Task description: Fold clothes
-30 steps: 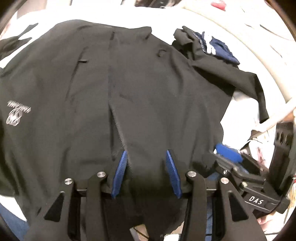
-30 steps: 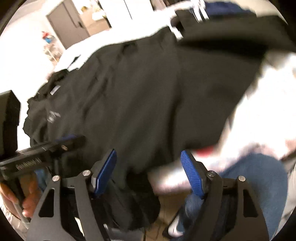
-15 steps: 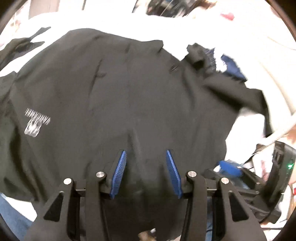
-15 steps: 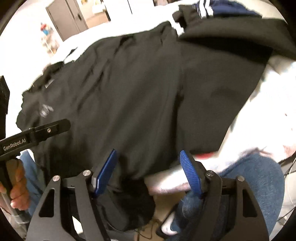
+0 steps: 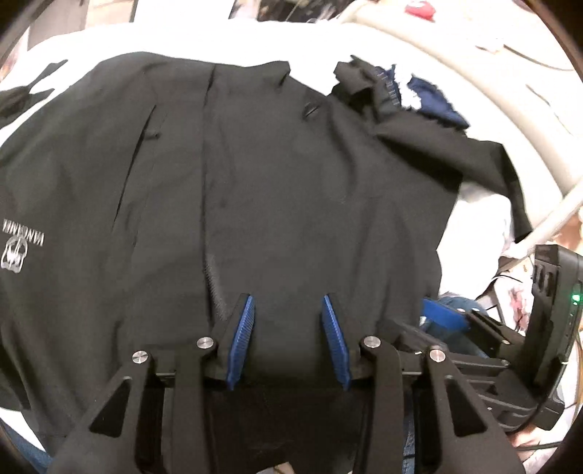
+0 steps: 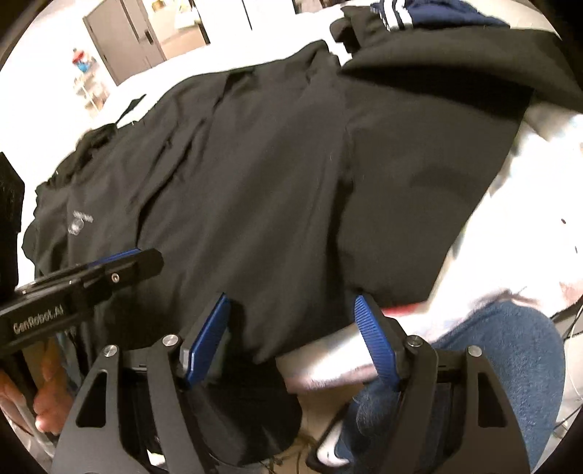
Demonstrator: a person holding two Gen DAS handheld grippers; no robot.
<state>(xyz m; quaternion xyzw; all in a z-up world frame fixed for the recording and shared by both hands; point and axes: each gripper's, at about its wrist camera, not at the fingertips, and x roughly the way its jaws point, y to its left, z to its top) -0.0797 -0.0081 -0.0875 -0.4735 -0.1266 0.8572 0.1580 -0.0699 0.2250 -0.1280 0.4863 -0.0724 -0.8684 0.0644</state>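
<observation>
White bed [image 5: 255,40] under black jacket [image 5: 291,182]

I see a black jacket [image 5: 291,189] spread on a white bed cover [image 5: 226,40]. On the jacket's left part sits a small pale grey logo print [image 5: 18,244]. Past the jacket's far right corner lies a navy garment [image 6: 437,11] with white stripes, under a plain black one. My left gripper [image 5: 288,321] is matte black with ribbed bright blue pads and silver screw heads. My right gripper [image 6: 291,328] shows the same black body and blue ribbed pads. Near the jacket's near right hem I see blue denim [image 6: 510,364] on a leg. Beyond the jacket's far left stands a grey door [image 6: 124,40].
</observation>
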